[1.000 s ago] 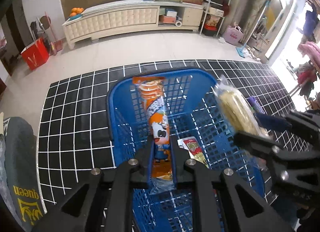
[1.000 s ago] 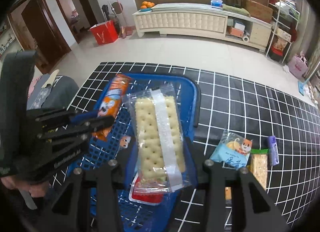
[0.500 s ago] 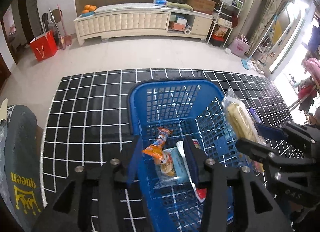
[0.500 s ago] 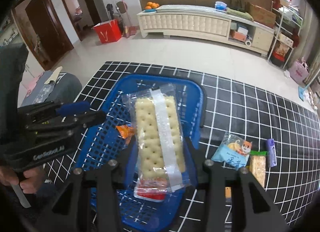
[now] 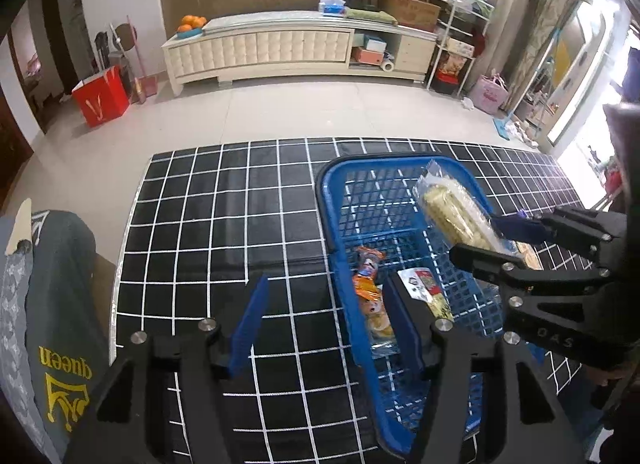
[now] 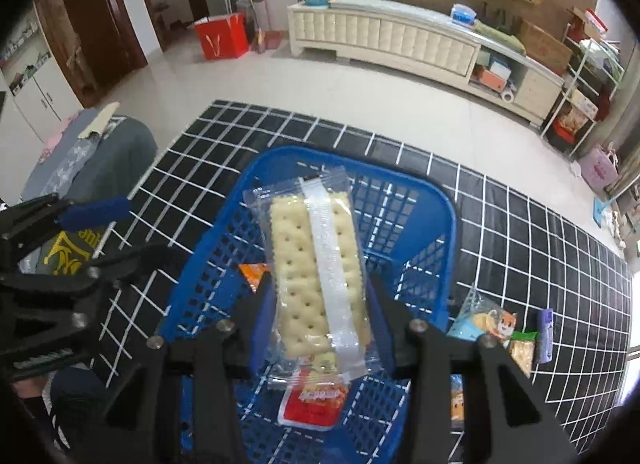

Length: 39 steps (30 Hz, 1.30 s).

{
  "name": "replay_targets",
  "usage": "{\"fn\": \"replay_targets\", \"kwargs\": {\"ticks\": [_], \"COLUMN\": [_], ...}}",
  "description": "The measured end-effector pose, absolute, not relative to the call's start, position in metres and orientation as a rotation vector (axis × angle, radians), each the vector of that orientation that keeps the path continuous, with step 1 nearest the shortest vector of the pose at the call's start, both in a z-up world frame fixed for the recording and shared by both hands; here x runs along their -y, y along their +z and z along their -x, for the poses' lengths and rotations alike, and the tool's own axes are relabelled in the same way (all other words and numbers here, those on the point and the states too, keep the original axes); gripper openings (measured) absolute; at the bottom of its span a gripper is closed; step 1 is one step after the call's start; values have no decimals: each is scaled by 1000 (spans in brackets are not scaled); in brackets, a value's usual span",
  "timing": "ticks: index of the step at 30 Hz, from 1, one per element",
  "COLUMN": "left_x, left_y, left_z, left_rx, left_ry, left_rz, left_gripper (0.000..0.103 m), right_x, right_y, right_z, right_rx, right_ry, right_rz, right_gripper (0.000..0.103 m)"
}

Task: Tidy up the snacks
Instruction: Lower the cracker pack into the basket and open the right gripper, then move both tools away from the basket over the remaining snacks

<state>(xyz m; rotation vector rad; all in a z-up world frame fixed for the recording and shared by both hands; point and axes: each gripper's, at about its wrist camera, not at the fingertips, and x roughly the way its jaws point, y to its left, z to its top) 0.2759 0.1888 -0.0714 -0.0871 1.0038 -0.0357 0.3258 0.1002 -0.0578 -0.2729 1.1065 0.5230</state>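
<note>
Two tongs: right (image 6: 320, 304) clamps cracker packet (image 6: 316, 264) over basket (image 6: 448, 216); left (image 5: 324, 328) opening, empty.

The left gripper (image 5: 324, 320) points steeply down, its jaws opening with nothing between them. The right gripper (image 6: 320, 320) also tilts down, jaws clamped.

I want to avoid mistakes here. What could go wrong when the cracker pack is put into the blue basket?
The cracker pack is held only near its lower end, so it may tip or slip as it is lowered. It could land on the basket rim and fall out. The left gripper, jaws opening, is close to the right gripper; they could bump.
</note>
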Motion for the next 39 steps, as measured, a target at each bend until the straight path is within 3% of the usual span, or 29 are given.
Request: {"fn": "replay_targets", "kwargs": {"ticks": [13,16,18,20,39], "left_x": [-199,-196,-196,-197,-146], "left_y": [-96,-97,-97,-95,-27], "left_z": [-296,-294,-291,-287,-220], "left_rx": [-1048,-1054,-1057,-1061,-964], "left_ry": [-74,-64,-64,-82,-119], "left_rz": [177,159,164,194,136], "left_gripper": [57,57,57,57,57], "right_x": [-115,-114,-109,-105,-18], "right_y": [-106,-107,-99,-88,22], "right_z": [-350,-351,-350,-345,-262], "right_rx": [-1171,-1175,-1163,-1141,-1005], "right_ry": [456,436,432,444,422], "right_rz": [408,409,378,350,222], "right_gripper": [49,59,74,77,78]}}
